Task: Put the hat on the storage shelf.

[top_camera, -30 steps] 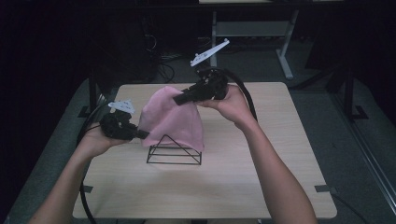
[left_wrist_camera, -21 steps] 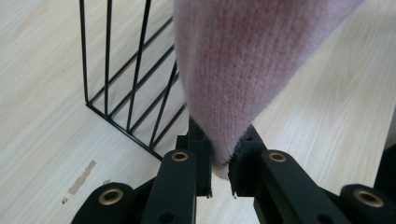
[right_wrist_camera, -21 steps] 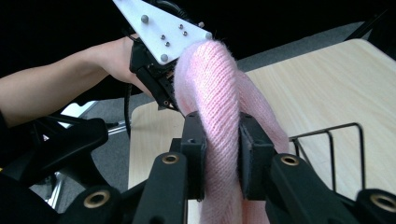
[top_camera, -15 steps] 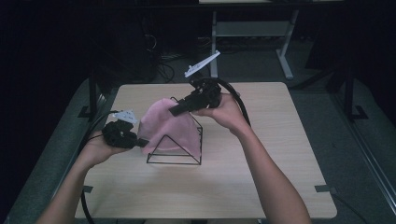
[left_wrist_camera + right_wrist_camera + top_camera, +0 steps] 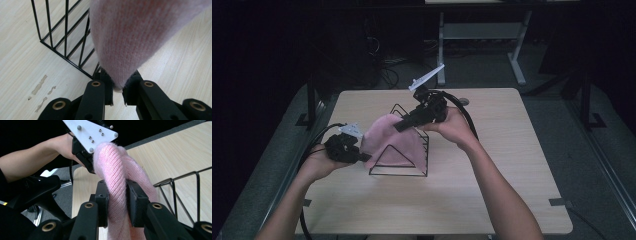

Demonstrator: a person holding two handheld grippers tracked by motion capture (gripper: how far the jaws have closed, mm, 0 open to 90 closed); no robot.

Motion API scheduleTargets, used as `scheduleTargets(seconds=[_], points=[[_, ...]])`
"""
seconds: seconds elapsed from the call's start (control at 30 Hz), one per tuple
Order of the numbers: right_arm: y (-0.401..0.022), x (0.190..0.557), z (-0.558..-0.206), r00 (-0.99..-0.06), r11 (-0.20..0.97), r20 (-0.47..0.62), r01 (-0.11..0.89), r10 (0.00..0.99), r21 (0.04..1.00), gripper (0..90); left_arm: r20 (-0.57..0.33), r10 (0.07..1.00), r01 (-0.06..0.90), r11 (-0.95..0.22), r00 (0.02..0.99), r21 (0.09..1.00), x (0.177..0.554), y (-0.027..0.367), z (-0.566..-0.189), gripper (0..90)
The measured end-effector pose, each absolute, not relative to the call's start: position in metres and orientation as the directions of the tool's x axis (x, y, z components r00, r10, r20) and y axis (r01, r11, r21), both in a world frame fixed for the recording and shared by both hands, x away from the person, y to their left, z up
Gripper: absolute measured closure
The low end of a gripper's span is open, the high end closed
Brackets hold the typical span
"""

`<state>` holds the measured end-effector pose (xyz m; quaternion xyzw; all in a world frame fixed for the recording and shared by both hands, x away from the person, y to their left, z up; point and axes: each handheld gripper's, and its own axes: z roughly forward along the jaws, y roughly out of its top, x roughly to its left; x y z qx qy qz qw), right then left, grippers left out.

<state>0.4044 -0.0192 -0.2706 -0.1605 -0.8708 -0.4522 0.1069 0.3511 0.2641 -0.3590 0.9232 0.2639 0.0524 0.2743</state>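
Note:
A pink knitted cloth (image 5: 387, 140) hangs stretched between my two grippers, draped over the left half of a black wire rack (image 5: 409, 150) on the table. My left gripper (image 5: 362, 156) is shut on the cloth's lower left corner, beside the rack's left end. In the left gripper view the pink knitted cloth (image 5: 130, 42) runs down into the closed jaws next to the black wire rack (image 5: 62, 37). My right gripper (image 5: 399, 127) is shut on the cloth's upper edge above the rack. The right gripper view has the pink knitted cloth (image 5: 117, 177) bunched between its jaws.
The light wooden table (image 5: 512, 165) has bare room to the right and front of the rack. A small grey object (image 5: 463, 101) lies at the back behind my right hand. Dark floor, cables and a desk frame (image 5: 482, 30) lie beyond the table.
Both grippers have carried the cloth toward the near left and lower. The rack's back right part, covered before, now stands bare.

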Motion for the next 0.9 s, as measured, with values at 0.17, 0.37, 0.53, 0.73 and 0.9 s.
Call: scheduleTargets(seconds=[0.17,0.37,0.53,0.73,0.9], points=[[-0.02,0.404,-0.28,-0.918,0.55,0.35,0.393,0.187,0.737,72.4,-0.063,0.528,0.477,-0.701,0.847,0.53,0.353,0.267,-0.369,80.5],[-0.016,0.402,-0.293,-0.915,0.575,0.357,0.396,0.185,0.716,72.8,-0.067,0.525,0.483,-0.717,0.848,0.503,0.355,0.264,-0.378,79.2],[-0.013,0.4,-0.299,-0.919,0.576,0.346,0.388,0.187,0.72,75.1,-0.079,0.518,0.477,-0.704,0.852,0.526,0.355,0.266,-0.373,74.1],[-0.008,0.397,-0.301,-0.924,0.572,0.332,0.379,0.19,0.728,76.2,-0.083,0.509,0.453,-0.666,0.857,0.593,0.35,0.267,-0.357,68.3],[-0.008,0.396,-0.302,-0.922,0.575,0.336,0.384,0.194,0.723,75.3,-0.073,0.508,0.436,-0.647,0.858,0.625,0.347,0.267,-0.347,78.2]])
